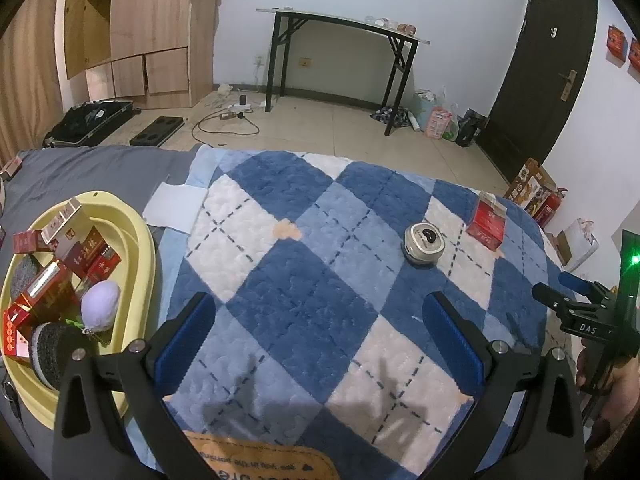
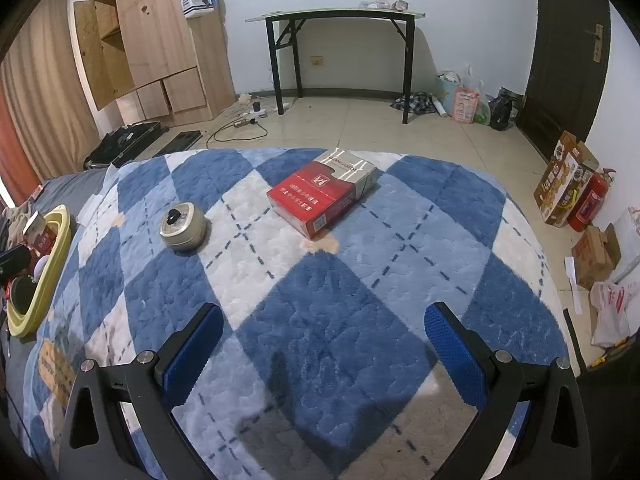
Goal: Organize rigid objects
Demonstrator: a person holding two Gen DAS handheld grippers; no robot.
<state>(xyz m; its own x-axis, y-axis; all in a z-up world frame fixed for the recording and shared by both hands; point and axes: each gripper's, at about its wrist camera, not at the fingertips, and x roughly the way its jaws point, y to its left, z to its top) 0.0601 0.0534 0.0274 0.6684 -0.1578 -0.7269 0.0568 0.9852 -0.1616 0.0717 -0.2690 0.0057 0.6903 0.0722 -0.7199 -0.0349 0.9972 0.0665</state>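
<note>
A red and silver cigarette carton (image 2: 324, 194) lies flat on the blue and white checked blanket (image 2: 320, 300); it also shows in the left wrist view (image 1: 486, 220). A round silver tin (image 2: 183, 226) with a black knob sits to its left, and shows in the left wrist view (image 1: 423, 243). A yellow basin (image 1: 136, 240) at the left holds several red boxes, a white egg-shaped toy (image 1: 100, 307) and round grey pads. My left gripper (image 1: 320, 344) is open and empty above the blanket. My right gripper (image 2: 324, 352) is open and empty, short of the carton; it shows at the right edge of the left wrist view (image 1: 568, 300).
The blanket lies on a bed with a grey sheet (image 1: 80, 172). The basin's rim shows in the right wrist view (image 2: 52, 264). Beyond the bed are a tiled floor, a black folding table (image 2: 340, 40), a wooden wardrobe (image 2: 160, 40), boxes and a fire extinguisher (image 2: 588, 204).
</note>
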